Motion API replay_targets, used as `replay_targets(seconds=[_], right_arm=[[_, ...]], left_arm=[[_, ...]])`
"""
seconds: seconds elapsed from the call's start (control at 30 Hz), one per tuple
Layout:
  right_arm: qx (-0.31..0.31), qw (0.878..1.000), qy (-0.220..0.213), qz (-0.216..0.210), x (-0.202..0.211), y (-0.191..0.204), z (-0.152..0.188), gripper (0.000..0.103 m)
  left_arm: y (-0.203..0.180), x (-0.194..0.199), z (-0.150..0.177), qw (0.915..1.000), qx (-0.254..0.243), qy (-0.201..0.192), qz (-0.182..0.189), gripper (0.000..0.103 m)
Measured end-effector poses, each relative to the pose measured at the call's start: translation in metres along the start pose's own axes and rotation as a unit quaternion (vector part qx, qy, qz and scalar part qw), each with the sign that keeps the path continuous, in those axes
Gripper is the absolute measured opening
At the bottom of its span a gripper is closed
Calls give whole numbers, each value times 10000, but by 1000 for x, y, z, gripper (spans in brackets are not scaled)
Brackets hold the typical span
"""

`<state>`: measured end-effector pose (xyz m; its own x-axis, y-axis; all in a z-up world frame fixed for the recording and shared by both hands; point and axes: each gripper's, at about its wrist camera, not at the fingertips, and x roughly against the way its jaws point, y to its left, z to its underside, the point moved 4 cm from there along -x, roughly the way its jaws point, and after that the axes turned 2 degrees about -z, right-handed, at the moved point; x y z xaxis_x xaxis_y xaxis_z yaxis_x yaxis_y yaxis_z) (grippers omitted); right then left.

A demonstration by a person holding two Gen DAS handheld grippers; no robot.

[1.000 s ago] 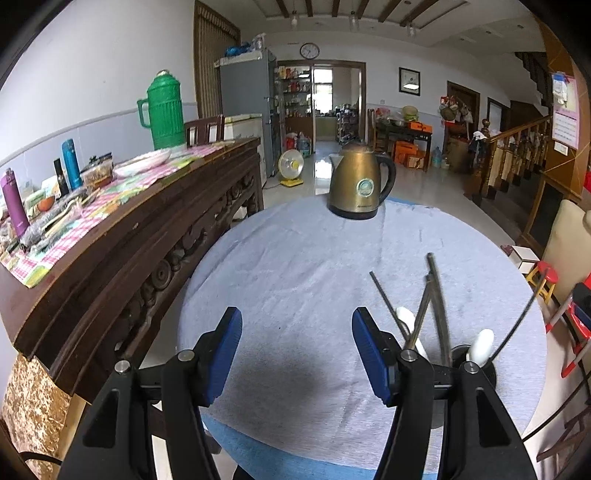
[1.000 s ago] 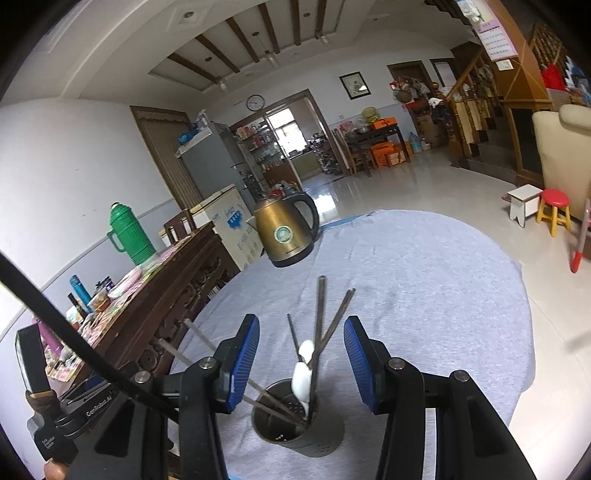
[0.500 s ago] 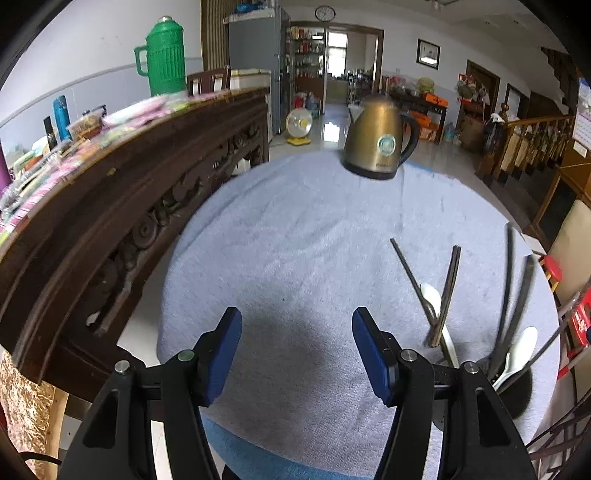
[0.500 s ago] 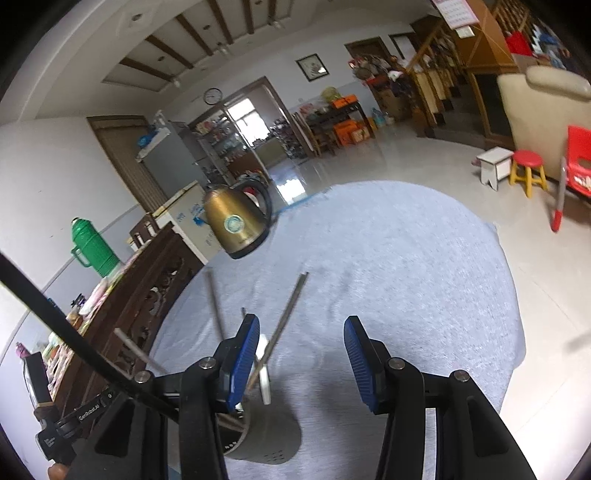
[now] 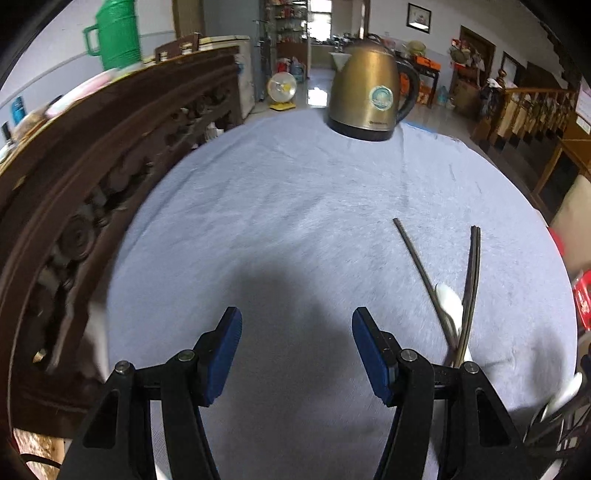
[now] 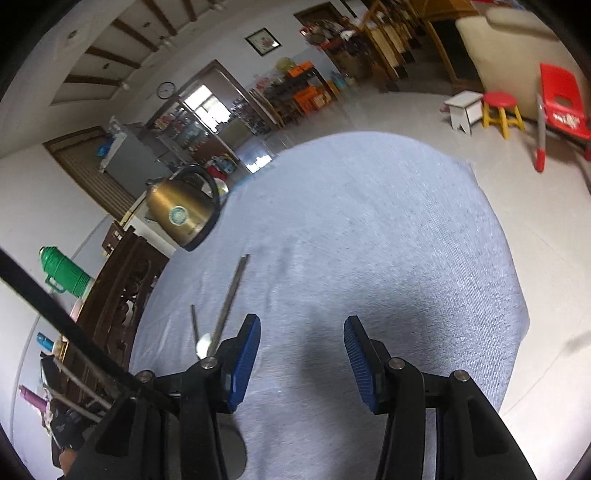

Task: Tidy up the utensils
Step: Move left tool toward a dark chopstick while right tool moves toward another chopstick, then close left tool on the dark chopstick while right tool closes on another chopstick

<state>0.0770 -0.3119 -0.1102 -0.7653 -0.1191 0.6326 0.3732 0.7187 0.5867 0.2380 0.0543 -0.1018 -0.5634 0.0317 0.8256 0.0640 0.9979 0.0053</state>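
Dark chopsticks (image 5: 421, 266) and a white spoon (image 5: 450, 301) stick up from a holder hidden behind my left gripper's right finger. My left gripper (image 5: 297, 350) is open and empty above the grey-blue tablecloth (image 5: 295, 206), with the utensils to its right. In the right wrist view, the chopsticks (image 6: 231, 302) and the spoon (image 6: 203, 345) rise just left of my right gripper (image 6: 301, 363), which is open and empty. A little of the dark holder (image 6: 232, 454) shows below its left finger.
A brass electric kettle (image 5: 371, 98) stands at the table's far edge. A dark carved wooden sideboard (image 5: 92, 155) runs along the left, with a green thermos (image 5: 116, 35) on it. On the right, the floor holds a red chair (image 6: 563, 99) and stools (image 6: 500, 110).
Both grippers have pulled back and tilted down; the utensil holder has slid from between the right gripper's fingers to its lower left, and lower right in the left view. Both stayed open.
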Motion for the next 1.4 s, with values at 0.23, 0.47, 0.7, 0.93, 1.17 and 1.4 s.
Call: replay_targets(seconds=[0.23,0.47,0.7,0.93,1.17,1.4], right_arm=[[-27,9995,308,18,-28,-9,-6,51],[439,9955,815,-215,-79,23,-32,51],[698,9787,1861,-517,-165,65,-54,34],[687,9703,2292,-367,-221,85,-66,29],[788,9685,2363,-21,-255,96,-68,24],[1674,9586,2228,587,-268,120,-59,15]], left_arm=[[-33,-34,-29,9983,-393,194,397,63],[-67,-65,-56,9933,-639,412,868,61],[-93,-95,-67,9879,-714,770,1144,38],[-100,-117,-67,9862,-786,963,1097,17],[-99,-121,-71,9859,-756,910,1181,14],[-95,-121,-73,9876,-764,820,1099,15]])
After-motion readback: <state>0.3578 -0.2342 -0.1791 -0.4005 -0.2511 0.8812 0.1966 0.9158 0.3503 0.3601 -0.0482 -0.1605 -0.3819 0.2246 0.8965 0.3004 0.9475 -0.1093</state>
